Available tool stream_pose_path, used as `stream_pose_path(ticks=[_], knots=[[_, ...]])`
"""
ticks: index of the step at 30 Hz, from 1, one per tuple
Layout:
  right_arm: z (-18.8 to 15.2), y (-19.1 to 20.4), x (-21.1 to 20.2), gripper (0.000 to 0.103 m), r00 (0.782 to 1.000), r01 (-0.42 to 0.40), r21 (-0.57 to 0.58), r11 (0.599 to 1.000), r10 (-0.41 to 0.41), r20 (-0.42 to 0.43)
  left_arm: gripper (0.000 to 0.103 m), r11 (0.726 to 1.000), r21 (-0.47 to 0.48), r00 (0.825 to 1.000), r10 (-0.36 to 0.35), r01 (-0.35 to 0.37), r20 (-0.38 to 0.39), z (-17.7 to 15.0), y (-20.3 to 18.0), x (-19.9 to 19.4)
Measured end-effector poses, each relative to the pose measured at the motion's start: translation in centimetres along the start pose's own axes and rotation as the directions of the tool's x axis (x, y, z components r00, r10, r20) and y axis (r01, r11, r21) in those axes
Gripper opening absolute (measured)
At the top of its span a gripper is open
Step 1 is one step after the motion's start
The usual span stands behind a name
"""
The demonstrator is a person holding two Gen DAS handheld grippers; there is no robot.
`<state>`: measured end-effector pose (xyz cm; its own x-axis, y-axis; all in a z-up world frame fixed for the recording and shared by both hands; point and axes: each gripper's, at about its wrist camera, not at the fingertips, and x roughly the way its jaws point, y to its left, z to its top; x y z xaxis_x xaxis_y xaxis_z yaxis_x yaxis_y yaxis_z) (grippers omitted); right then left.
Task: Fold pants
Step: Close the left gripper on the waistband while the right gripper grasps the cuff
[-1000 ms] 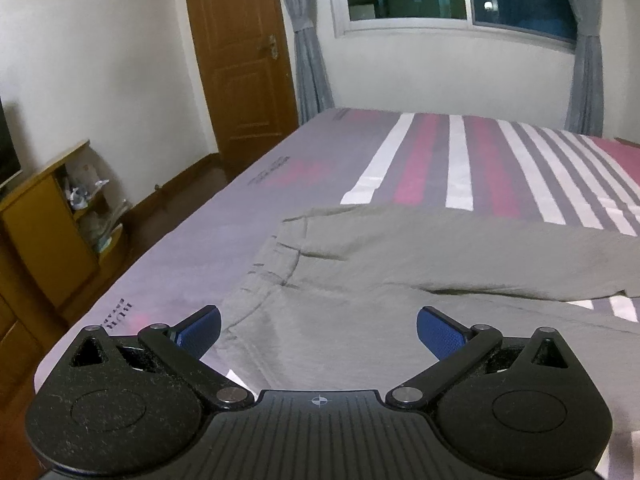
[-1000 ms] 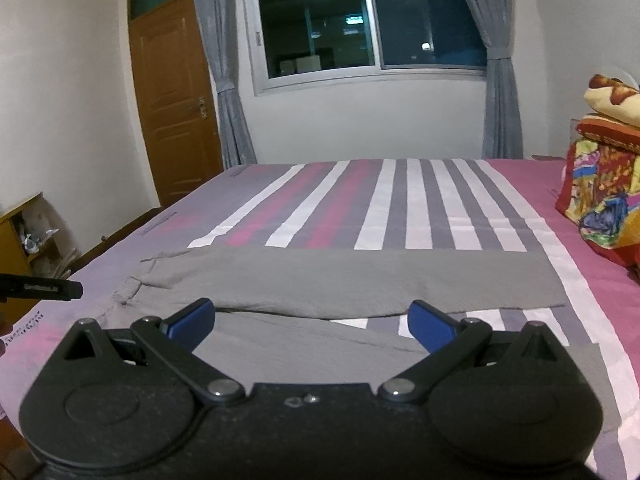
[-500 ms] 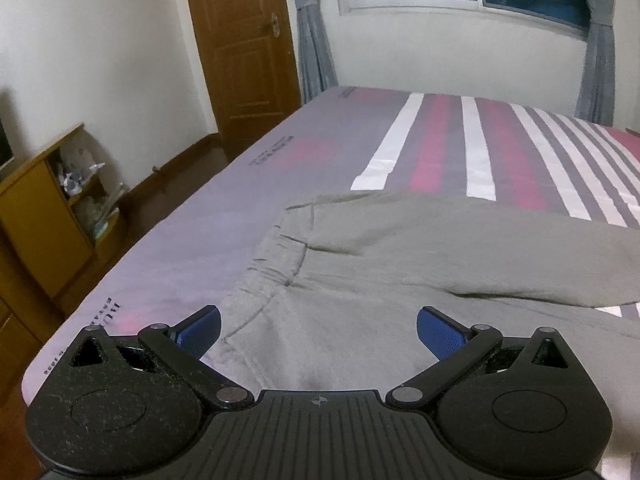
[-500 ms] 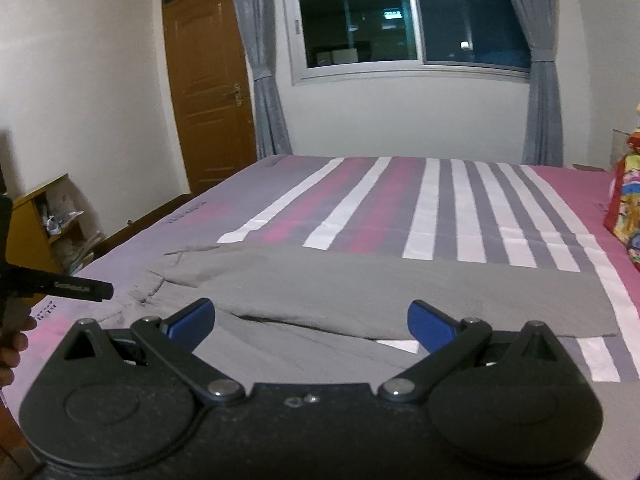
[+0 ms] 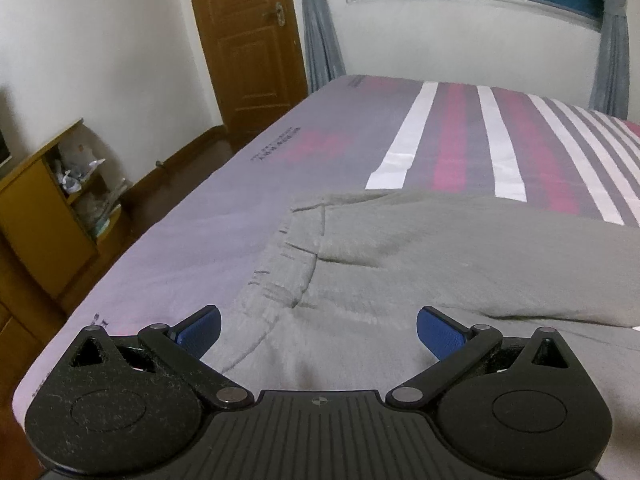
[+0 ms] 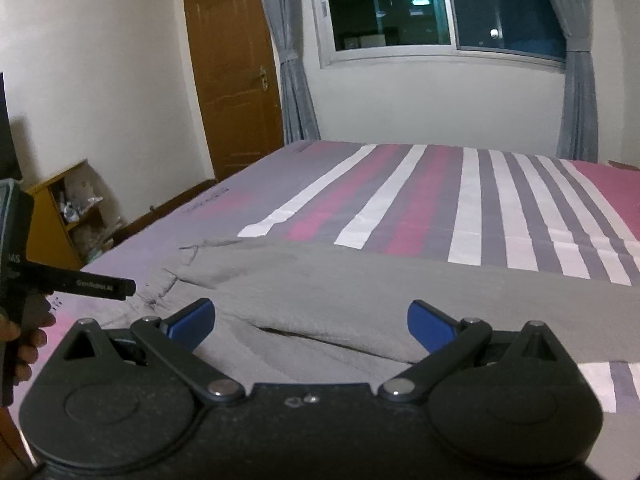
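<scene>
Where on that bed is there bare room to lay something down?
Two free patches: the striped sheet between the grey pants and the window wall, and the plain strip between the waistband and the bed's edge by the wooden shelf. The near side is crowded: pants under both open grippers, left and right.

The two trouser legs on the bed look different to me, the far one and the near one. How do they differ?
The far leg lies flat across the striped bedsheet, its whole width in view; the near leg is mostly hidden behind the right tool. The far leg's edge overlaps and shadows the near leg. Both are the same grey fabric, joined at the waistband, which sits ahead of the left tool. Both tools are open and grip nothing.
</scene>
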<state>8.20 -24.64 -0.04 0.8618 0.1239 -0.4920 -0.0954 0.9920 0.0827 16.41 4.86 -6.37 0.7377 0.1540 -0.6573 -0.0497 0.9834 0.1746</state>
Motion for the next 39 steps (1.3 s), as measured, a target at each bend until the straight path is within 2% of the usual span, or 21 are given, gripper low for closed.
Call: stream_pose_path(ticks=[11,13,17,21,25,28,30,33,36,39], knots=[[1.3,-0.1,5.9,0.101,0.998,-0.029,-0.032,0.999,0.028,-0.048,0.103,1.000,-0.020,0.999,0.021,-0.022,-0.046,1.9,0.0,5.8],[1.5,-0.1,7.3,0.096,0.997,-0.043,-0.041,0.998,0.041,-0.063,0.103,0.999,-0.012,0.998,0.029,-0.029,-0.057,2.1,-0.1,7.1],[2.1,-0.7,10.3,0.094,0.995,-0.055,-0.054,0.997,0.050,-0.088,0.103,1.000,-0.025,0.996,0.017,-0.019,-0.090,2.9,0.3,9.9],[2.4,-1.3,13.9,0.082,0.989,-0.075,-0.062,0.995,0.066,-0.129,0.103,0.999,-0.036,0.993,0.010,-0.014,-0.115,3.7,0.8,13.1],[2.8,-1.9,17.7,0.081,0.981,-0.093,-0.071,0.993,0.079,-0.175,0.103,0.999,-0.047,0.990,0.005,-0.011,-0.142,4.4,1.3,16.3],[3.1,-2.2,20.3,0.075,0.976,-0.102,-0.079,0.992,0.084,-0.202,0.103,0.996,-0.084,0.988,0.018,-0.031,-0.151,4.9,2.3,18.3],[3.4,-2.7,21.8,0.075,0.971,-0.106,-0.074,0.992,0.087,-0.221,0.103,0.994,-0.105,0.987,0.023,-0.040,-0.157,5.2,2.9,19.5],[3.9,-3.0,23.7,0.076,0.966,-0.117,-0.070,0.991,0.097,-0.240,0.103,0.992,-0.128,0.984,-0.022,0.000,-0.178,5.6,3.9,21.4],[4.4,-3.2,25.4,0.078,0.963,-0.122,-0.095,0.988,0.094,-0.251,0.103,0.983,-0.161,0.979,-0.113,0.086,-0.171,5.8,4.7,23.1],[4.7,-3.7,27.0,0.082,0.960,-0.122,-0.105,0.987,0.090,-0.266,0.103,0.974,-0.181,0.967,-0.168,0.133,-0.190,6.2,4.8,24.9]])
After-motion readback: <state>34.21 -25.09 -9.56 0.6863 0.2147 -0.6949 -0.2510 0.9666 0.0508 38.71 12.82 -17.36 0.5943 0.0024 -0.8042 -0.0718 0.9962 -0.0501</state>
